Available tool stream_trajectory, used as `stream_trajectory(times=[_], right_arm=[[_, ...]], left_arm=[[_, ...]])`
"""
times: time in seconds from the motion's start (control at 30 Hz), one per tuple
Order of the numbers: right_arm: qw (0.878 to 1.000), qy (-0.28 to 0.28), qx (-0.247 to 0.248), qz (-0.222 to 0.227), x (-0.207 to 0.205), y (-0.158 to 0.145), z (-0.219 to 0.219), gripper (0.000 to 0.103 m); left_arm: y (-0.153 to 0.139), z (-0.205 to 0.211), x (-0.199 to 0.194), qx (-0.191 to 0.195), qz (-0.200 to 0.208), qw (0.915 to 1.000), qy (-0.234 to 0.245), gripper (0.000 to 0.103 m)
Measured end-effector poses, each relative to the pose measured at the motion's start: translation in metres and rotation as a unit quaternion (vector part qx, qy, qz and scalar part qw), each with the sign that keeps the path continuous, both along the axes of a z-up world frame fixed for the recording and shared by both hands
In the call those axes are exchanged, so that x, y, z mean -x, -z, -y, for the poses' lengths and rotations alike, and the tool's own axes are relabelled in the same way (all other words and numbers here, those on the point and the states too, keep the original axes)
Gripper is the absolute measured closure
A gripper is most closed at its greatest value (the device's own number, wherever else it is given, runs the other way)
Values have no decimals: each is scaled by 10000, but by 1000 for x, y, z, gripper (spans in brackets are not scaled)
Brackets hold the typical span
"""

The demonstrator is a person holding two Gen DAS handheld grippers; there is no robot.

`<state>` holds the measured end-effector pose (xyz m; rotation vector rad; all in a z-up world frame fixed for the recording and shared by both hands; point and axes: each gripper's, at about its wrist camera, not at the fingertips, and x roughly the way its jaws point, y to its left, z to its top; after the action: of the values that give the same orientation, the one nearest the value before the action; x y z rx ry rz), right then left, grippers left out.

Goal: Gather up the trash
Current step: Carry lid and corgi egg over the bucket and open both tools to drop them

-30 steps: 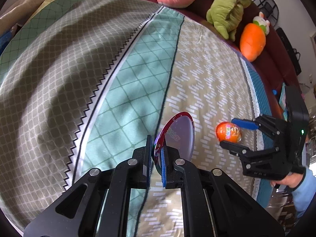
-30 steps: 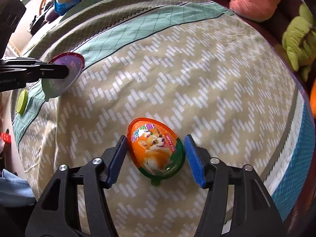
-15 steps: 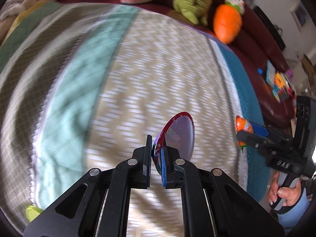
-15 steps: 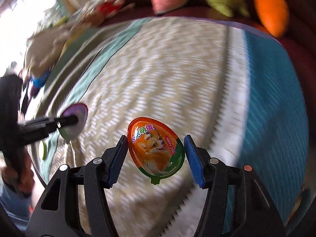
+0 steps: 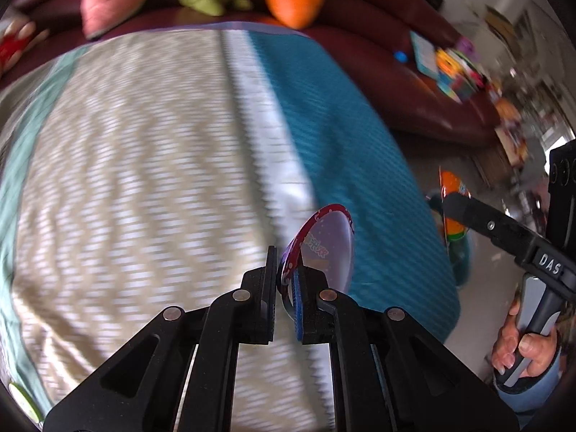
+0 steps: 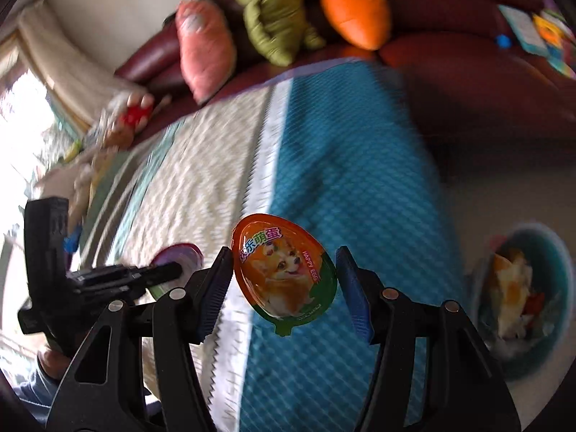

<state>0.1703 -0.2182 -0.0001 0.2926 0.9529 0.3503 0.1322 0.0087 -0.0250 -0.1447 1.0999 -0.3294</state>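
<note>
My right gripper (image 6: pixel 284 256) is shut on an orange and green egg-shaped toy pack (image 6: pixel 284 277) with a dog printed on it, and holds it in the air over the teal edge of the bedspread (image 6: pixel 345 180). My left gripper (image 5: pixel 286 270) is shut on the rim of a clear egg-shaped half shell with a red border (image 5: pixel 324 248). The left wrist view shows the right gripper (image 5: pixel 450 212) with the orange pack (image 5: pixel 451 185) at the far right, past the bed's edge. A round teal bin (image 6: pixel 561 252) with trash inside stands on the floor at the right.
A dark red sofa (image 6: pixel 468 72) behind the bed carries a pink cushion (image 6: pixel 205 46), a green plush (image 6: pixel 277 18) and an orange carrot plush (image 6: pixel 354 10). A yellow-green cap (image 5: pixel 21 401) lies on the bedspread's near left. A hand (image 5: pixel 518 349) grips the right gripper's handle.
Both grippers have swept right across the bed to its teal edge, each still shut on its piece. The teal bin has come into the right wrist view.
</note>
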Motion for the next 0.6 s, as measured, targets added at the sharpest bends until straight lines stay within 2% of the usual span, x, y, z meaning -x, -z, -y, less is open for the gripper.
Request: stream_trajectory(times=[0.3, 0.53, 0.6], right_arm=[[9928, 1091, -426, 236, 37, -4, 117, 47], [9765, 2040, -662, 201, 71, 9, 213, 47], [9731, 2200, -663, 167, 76, 12, 228, 47]], left_arm=[[-6, 121, -8, -249, 10, 9948, 987, 95], [-1, 214, -12, -392, -4, 9845, 1707, 95], [4, 238, -12, -391, -63, 9816, 1866, 95]])
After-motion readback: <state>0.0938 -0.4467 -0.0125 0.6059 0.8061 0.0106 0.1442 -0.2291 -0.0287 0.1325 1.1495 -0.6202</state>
